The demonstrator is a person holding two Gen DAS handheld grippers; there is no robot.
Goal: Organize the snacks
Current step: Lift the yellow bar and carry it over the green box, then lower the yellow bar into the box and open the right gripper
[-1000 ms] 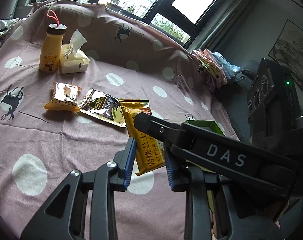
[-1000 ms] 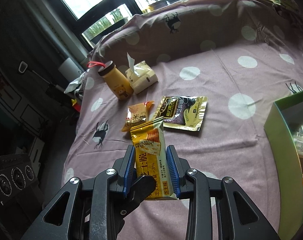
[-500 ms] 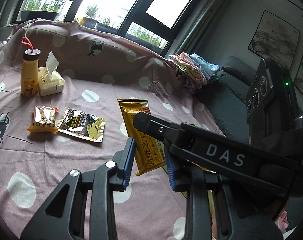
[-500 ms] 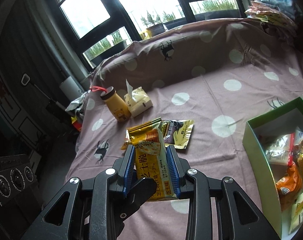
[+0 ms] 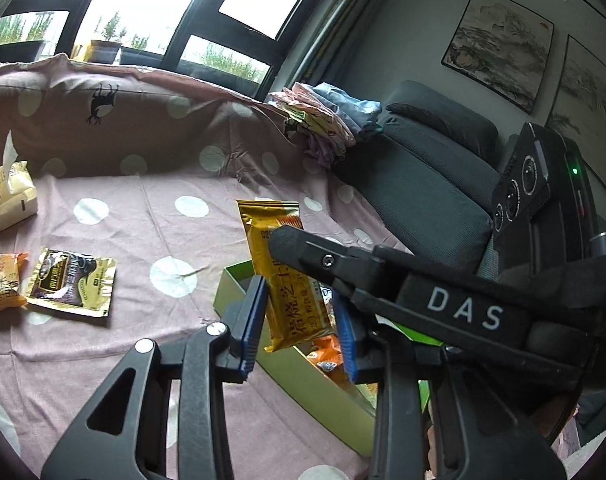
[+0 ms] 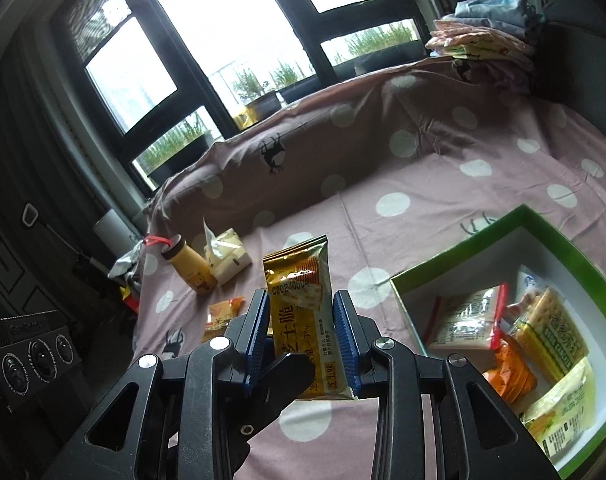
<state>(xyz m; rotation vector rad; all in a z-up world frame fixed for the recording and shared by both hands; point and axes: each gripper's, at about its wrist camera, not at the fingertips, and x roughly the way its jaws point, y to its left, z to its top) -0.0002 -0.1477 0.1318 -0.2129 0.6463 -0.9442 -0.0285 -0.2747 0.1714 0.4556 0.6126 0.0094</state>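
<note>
A gold-and-yellow snack packet (image 5: 287, 308) (image 6: 299, 308) hangs upright in the air, above the cloth at the left end of a green box (image 5: 303, 392) (image 6: 457, 246). My right gripper (image 6: 301, 296) is shut on it, blue pads pressing both side edges. My left gripper (image 5: 299, 292) straddles the same packet from the other side. Its jaws are opening, and a thin gap shows at the right pad. One finger (image 5: 303, 248) of the right gripper crosses in front of the packet. The box holds several snack packs (image 6: 503, 332).
A dark gold pouch (image 5: 71, 284) and a small orange packet (image 5: 1, 282) (image 6: 221, 314) lie on the dotted pink cloth. A tissue pack (image 6: 229, 256) and a yellow bottle (image 6: 189, 266) stand at the far left. Folded clothes (image 5: 327, 120) and a grey sofa (image 5: 423, 184) are at the right.
Both grippers rose and carried the packet rightward from beside the loose snacks to the box, which came into both views. The left jaws stand slightly wider.
</note>
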